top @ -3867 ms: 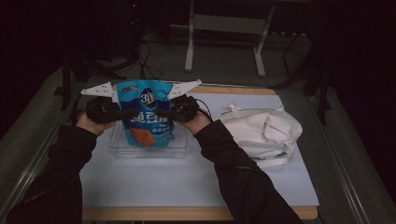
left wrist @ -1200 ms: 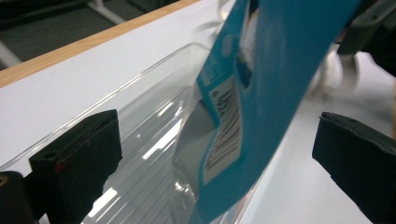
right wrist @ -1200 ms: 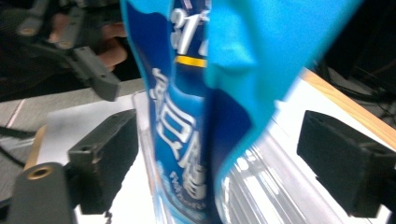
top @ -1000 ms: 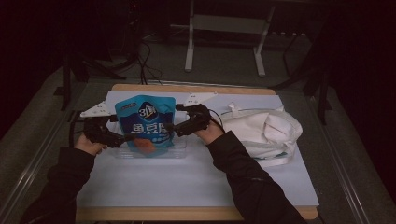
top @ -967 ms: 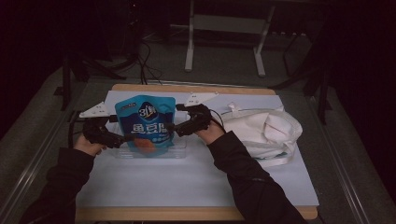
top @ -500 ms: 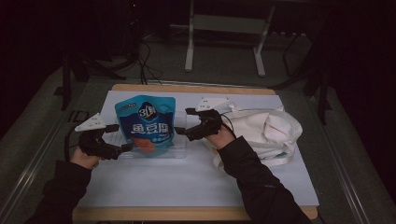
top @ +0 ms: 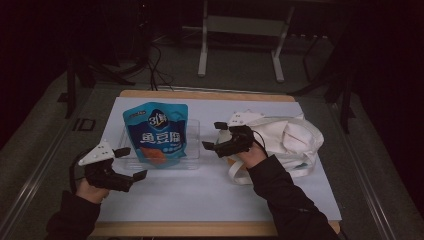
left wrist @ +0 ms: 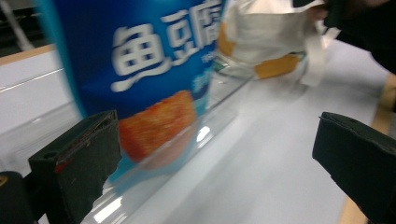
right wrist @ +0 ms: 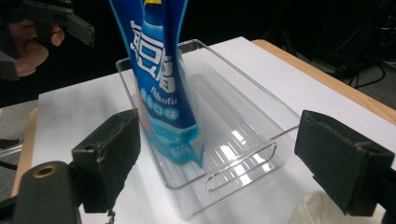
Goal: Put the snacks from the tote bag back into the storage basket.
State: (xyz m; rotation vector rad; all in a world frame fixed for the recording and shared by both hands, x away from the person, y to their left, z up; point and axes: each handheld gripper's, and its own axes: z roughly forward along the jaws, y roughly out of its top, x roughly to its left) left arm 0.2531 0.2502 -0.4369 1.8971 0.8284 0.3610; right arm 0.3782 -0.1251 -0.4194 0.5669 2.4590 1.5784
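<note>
— While the blue pouch [top: 156, 132] stands upright in the clear bin [top: 192, 150] on the counter [top: 210, 190], where are the grippers?
— Left gripper [top: 131, 164] sits just left of the bin, right gripper [top: 215, 136] just right of it (both spread wide, gripping nothing), pouch between them.

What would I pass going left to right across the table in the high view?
left gripper → blue snack pouch standing in the clear tray → right gripper → white cloth bag.
</note>
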